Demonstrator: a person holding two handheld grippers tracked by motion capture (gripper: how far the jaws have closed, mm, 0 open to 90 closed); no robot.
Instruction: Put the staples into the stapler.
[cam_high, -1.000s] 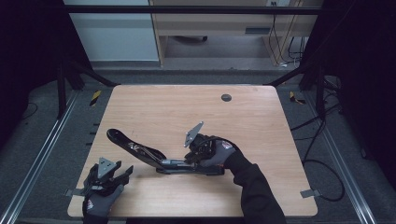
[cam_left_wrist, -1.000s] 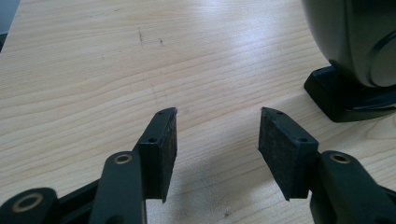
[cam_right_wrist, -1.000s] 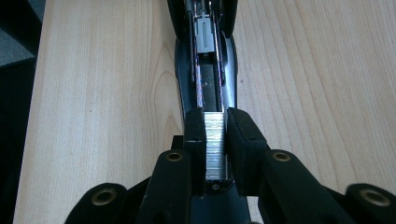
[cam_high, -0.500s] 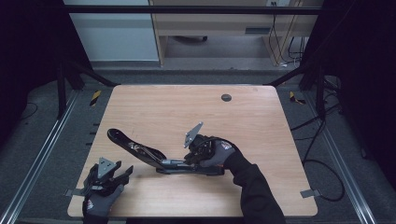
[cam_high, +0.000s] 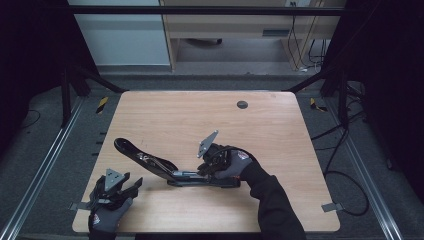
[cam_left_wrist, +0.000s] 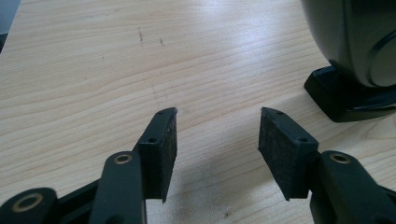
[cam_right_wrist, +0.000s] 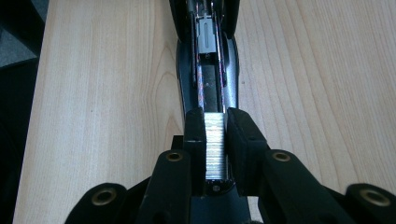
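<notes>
Black stapler (cam_high: 165, 167), opened up, lies on the worktop (cam_high: 280, 130) a bit nearer the front edge than the middle. Its top arm is swung back and runs toward the left edge, tip raised; base runs along parallel to the front edge.

Right hand-held gripper (cam_high: 212, 157) sits over the stapler's base end, w/ grey plate on top tilted up. In the right gripper view the right hand-held gripper (cam_right_wrist: 215, 135) is pinched narrow on a strip of staples (cam_right_wrist: 215, 144): silver block, upright, both pads pressing its sides. Strip sits directly above the open staple channel (cam_right_wrist: 208, 70) of the stapler (cam_right_wrist: 205, 84), in line w/ it. Whether the strip's underside already touches the channel: can't tell. Grey pusher piece (cam_right_wrist: 206, 37) visible farther along the channel.

Left hand-held gripper (cam_high: 117, 187) is near the front-left corner of the worktop, apart from the stapler, gloved hand (cam_high: 105, 220) behind it at the front edge. Left gripper view: left hand-held gripper (cam_left_wrist: 217, 128) stands wide, nothing between the pads, only bare wood grain (cam_left_wrist: 140, 70) below. Rounded black end of the stapler arm (cam_left_wrist: 355, 42) w/ its foot on the worktop shows at upper right of that view, just beside but not touching the pads.

Small dark round grommet (cam_high: 242, 104) near the far edge, right of centre.
</notes>
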